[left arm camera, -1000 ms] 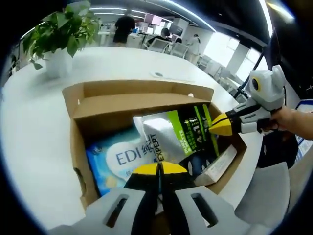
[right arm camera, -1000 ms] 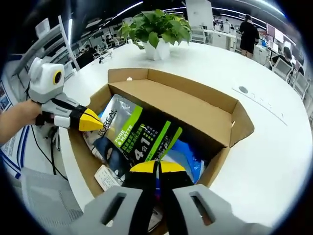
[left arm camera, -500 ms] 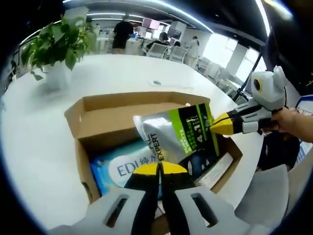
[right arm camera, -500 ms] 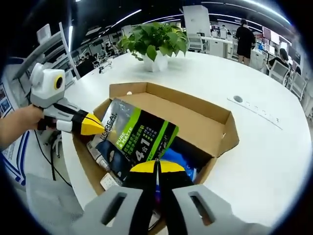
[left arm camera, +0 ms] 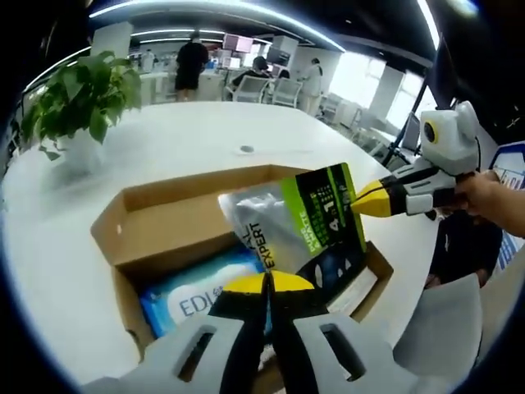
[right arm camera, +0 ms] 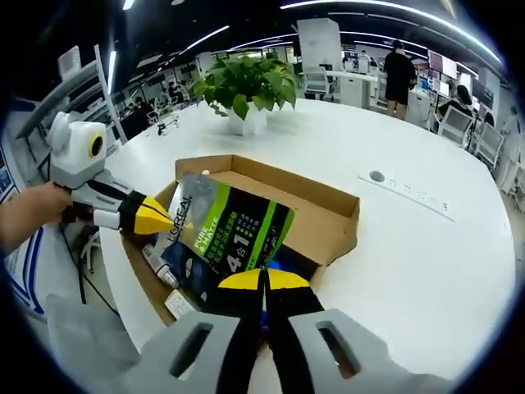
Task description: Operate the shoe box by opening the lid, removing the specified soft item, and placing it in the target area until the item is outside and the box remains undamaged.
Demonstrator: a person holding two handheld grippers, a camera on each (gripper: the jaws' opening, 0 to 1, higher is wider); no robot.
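1. The silver-and-green pouch [left arm camera: 308, 226] hangs between the two pairs of tongs above the open shoe box [right arm camera: 328, 226], its long axis running from one pair to the other.
2. The left tongs [left arm camera: 267, 283] are clenched on the pouch's lower edge; in the right gripper view they [right arm camera: 160, 217] come in from the left and pinch the corner by the brand lettering.
3. The right tongs [right arm camera: 264, 281] are likewise clamped on the pouch's opposite edge; in the left gripper view they [left arm camera: 361, 201] grip its top right corner (beside the green band).
4. The pouch looks soft and glossy, with a silver panel, a lime stripe printed "4 in 1" and a dark lower part, and it sags slightly.
5. It seems lifted clear of the box's contents, a blue packet [left arm camera: 197, 291] among them, though still over the box.
6. The next move likely calls for carrying it sideways onto the white desk [right arm camera: 410, 246], both hands together.
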